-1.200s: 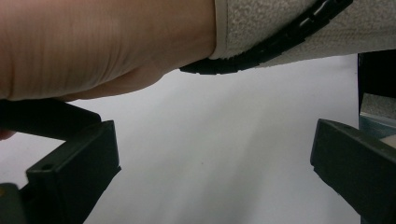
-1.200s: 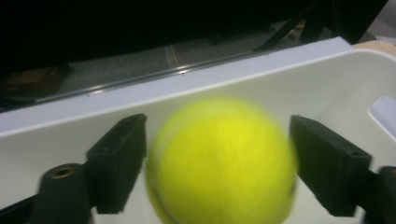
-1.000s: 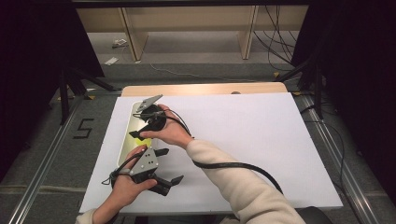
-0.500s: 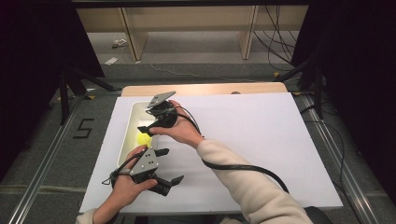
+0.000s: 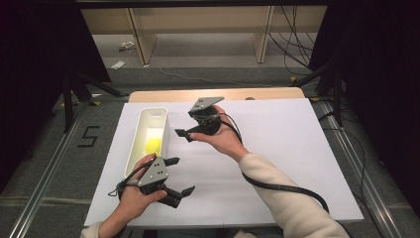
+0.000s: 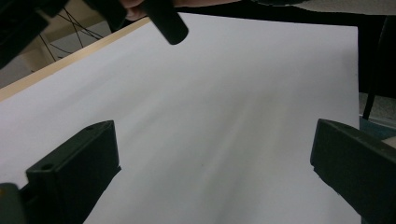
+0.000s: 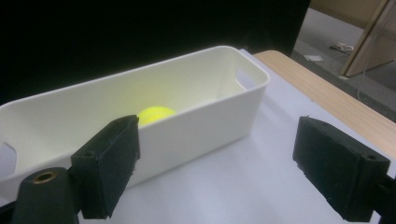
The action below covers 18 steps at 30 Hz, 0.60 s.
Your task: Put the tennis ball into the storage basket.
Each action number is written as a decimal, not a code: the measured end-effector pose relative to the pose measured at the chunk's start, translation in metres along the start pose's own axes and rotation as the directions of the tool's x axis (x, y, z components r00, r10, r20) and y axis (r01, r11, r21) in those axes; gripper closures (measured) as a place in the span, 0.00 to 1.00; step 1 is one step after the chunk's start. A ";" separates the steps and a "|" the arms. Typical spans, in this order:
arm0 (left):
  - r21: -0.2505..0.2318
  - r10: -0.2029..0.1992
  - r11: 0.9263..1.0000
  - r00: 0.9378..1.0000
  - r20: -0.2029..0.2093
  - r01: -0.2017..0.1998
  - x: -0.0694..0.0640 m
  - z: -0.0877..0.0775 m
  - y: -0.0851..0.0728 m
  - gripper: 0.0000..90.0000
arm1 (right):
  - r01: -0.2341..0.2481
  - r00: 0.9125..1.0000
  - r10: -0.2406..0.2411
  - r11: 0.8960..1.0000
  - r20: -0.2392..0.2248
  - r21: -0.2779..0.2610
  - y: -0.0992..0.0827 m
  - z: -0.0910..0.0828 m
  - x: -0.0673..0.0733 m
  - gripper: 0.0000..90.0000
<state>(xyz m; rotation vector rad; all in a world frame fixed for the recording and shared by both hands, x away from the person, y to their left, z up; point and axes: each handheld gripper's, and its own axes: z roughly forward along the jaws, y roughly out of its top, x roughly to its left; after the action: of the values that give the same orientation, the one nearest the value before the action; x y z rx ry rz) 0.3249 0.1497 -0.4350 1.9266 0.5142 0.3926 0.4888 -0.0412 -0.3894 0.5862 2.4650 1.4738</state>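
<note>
Both grippers stood wide and empty: the right gripper (image 5: 184,133) hung just beside the white bin (image 5: 159,115) holding the yellow tennis ball (image 5: 153,146), the left gripper (image 5: 179,176) low over the white sheet (image 5: 277,148).

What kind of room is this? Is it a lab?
Probably a lab or recording studio: a white table ringed by dark curtains, cables on the floor, and a white bin holding a yellow ball.

A yellow ball (image 5: 153,145) lies in a white bin (image 5: 159,115) on a white sheet (image 5: 277,148).
</note>
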 end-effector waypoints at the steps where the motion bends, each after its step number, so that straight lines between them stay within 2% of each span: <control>1: 0.000 0.001 1.000 1.000 0.000 -0.001 0.000 0.000 0.000 0.01 | -0.004 1.000 0.004 1.000 0.007 -0.001 -0.003 -0.005 -0.001 0.17; 7: -0.003 -0.003 1.000 1.000 -0.005 0.003 0.000 -0.002 0.000 0.01 | -0.022 0.998 0.023 1.000 0.052 -0.020 -0.020 -0.036 -0.010 0.17; 8: -0.013 0.017 1.000 1.000 -0.010 -0.017 0.002 -0.001 0.001 0.01 | -0.026 0.998 0.027 0.999 0.059 -0.019 -0.023 -0.042 -0.012 0.17; 9: -0.008 0.000 1.000 1.000 -0.002 0.000 0.001 -0.001 0.000 0.01 | -0.029 0.997 0.030 0.999 0.066 -0.018 -0.026 -0.048 -0.013 0.17; 12: -0.003 -0.003 1.000 1.000 -0.007 0.003 0.001 -0.001 0.000 0.01 | -0.031 0.996 0.034 0.999 0.088 -0.026 -0.035 -0.066 -0.017 0.17; 13: 0.004 -0.023 1.000 1.000 -0.001 0.023 -0.001 -0.002 0.000 0.01 | -0.035 0.995 0.038 0.999 0.093 -0.025 -0.038 -0.071 -0.018 0.17; 18: -0.004 -0.009 1.000 1.000 -0.001 0.009 0.000 -0.002 0.000 0.01 | -0.064 0.989 0.069 0.997 0.130 -0.037 -0.055 -0.096 -0.024 0.17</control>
<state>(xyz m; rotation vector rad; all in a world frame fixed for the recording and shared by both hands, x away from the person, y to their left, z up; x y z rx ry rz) 0.3243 0.1513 -0.4342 1.9194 0.5223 0.3882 0.4616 -0.1512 -0.3922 0.7412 2.3382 1.4467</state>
